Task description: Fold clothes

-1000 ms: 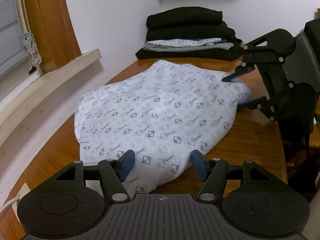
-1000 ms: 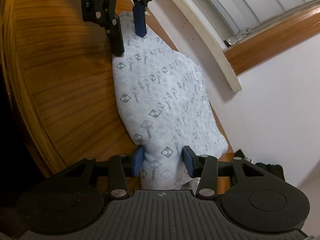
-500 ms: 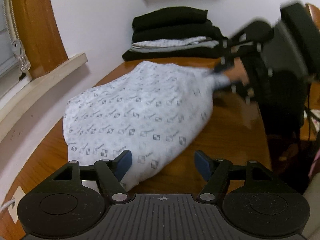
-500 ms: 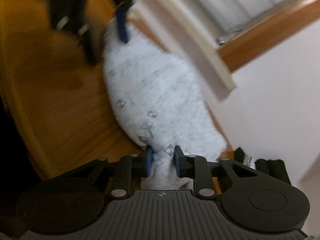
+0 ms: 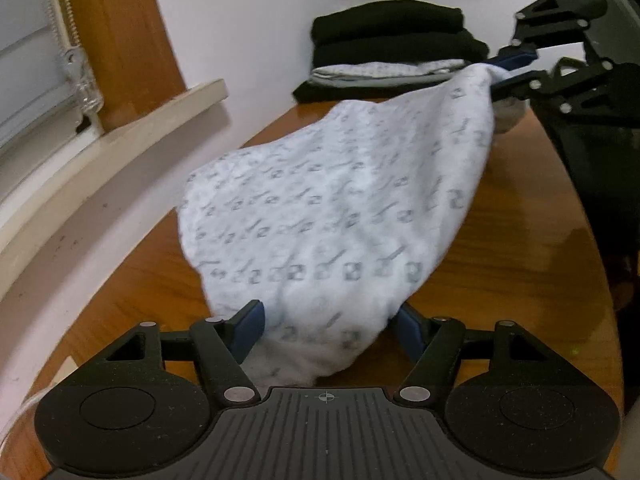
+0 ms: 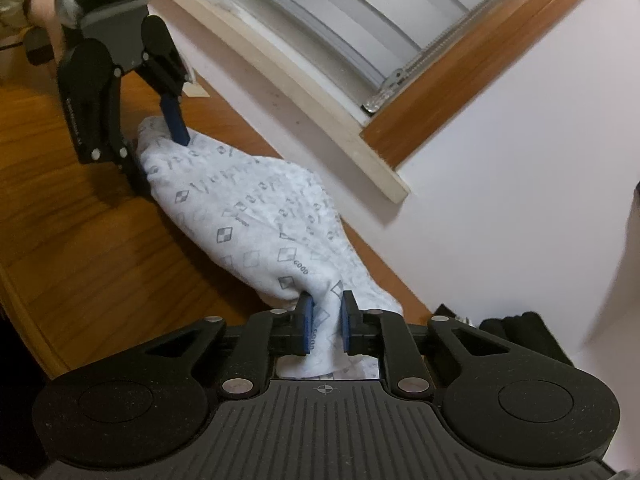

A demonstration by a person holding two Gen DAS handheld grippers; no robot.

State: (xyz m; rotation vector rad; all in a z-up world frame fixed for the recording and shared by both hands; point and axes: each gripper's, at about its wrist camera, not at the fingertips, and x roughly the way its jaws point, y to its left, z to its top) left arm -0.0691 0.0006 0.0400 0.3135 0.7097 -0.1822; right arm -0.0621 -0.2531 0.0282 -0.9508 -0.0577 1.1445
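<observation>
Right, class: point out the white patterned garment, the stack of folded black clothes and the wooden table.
White patterned garment (image 5: 340,208), left wrist view, middle.
Stack of folded black clothes (image 5: 388,28), left wrist view, top fold.
Wooden table (image 6: 88,248), right wrist view, bare top.

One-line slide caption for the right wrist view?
Right gripper closing on a bunched end of the white patterned garment while the left gripper straddles its far end on the wooden table.

Both the left gripper and the right gripper are matte black linkages with silver pivot screws, ribbed housings, and blue pads.
</observation>
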